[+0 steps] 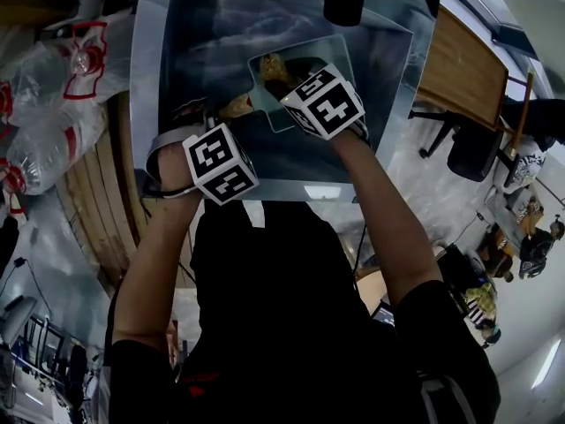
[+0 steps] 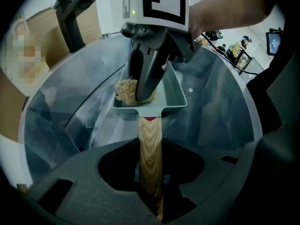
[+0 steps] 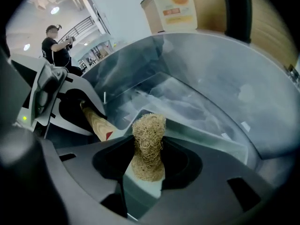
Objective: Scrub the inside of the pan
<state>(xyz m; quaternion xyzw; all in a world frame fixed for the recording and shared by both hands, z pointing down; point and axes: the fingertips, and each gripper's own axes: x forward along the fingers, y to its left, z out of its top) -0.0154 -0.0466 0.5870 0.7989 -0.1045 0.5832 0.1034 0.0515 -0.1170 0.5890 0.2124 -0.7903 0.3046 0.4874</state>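
No brand shows. The poster (image 3: 171, 3) at 12 o'clock in the right gripper view carries print too small to read. The square pan (image 2: 176, 90) is inside the steel sink (image 1: 229, 25). Its wooden handle (image 2: 150, 149), with a red mark (image 2: 149, 119), points toward 8 o'clock in the head view, and the left tool (image 2: 150, 191) is closed on it. The right tool (image 3: 149, 165) pinches a tan fibre scrubber (image 3: 149, 135), its end down in the pan. The black tap (image 2: 70, 13) is cut off at the top edge of the head view — and most of the pan's floor is hidden there behind the right tool.
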